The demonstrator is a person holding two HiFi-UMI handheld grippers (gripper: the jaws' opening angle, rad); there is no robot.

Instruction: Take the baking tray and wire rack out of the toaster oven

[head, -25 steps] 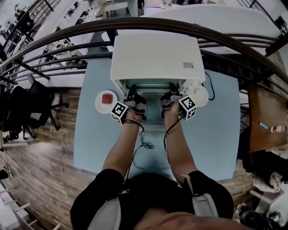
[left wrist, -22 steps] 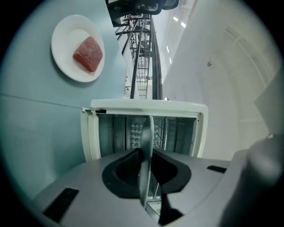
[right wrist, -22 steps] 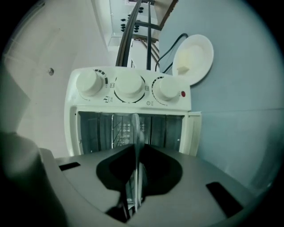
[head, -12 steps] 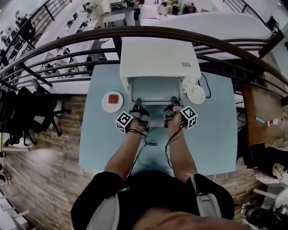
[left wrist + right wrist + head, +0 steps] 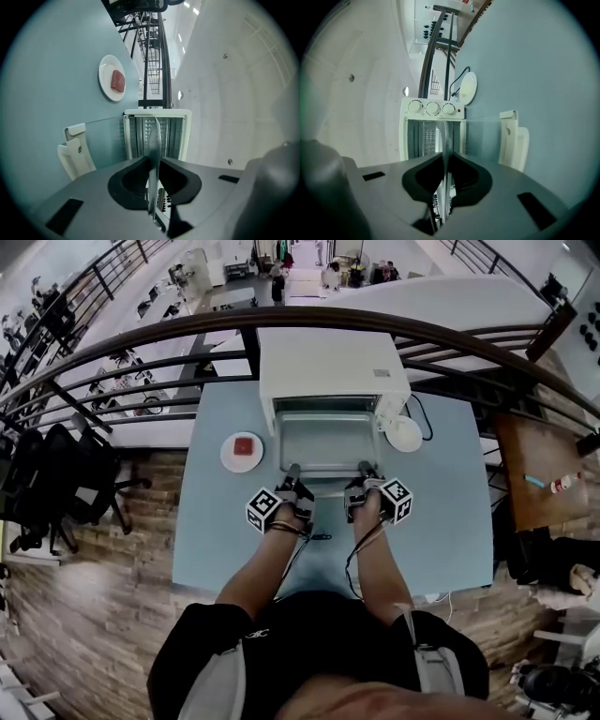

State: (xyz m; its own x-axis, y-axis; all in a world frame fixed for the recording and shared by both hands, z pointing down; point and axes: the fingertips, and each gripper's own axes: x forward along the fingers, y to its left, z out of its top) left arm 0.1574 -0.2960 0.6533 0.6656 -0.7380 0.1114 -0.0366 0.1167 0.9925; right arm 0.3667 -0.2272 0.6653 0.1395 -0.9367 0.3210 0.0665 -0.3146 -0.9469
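The white toaster oven (image 5: 333, 367) stands open at the back of the blue table. The metal baking tray (image 5: 326, 442) sticks out of its mouth over the lowered door. My left gripper (image 5: 292, 474) is shut on the tray's near edge at the left, and my right gripper (image 5: 364, 472) is shut on it at the right. In the left gripper view the thin tray edge (image 5: 153, 136) runs between the pads of the left gripper (image 5: 153, 161). The right gripper (image 5: 444, 161) pinches the tray edge (image 5: 444, 136) in the same way. I cannot make out the wire rack.
A white plate with a red piece (image 5: 242, 450) lies left of the oven and an empty white plate (image 5: 404, 433) lies right of it. The door handle (image 5: 75, 152) reaches toward me. A curved railing (image 5: 141, 329) runs behind the table.
Both grippers have drawn back toward the person, away from the oven mouth. The tray has come out with them and far more of it shows in front of the oven.
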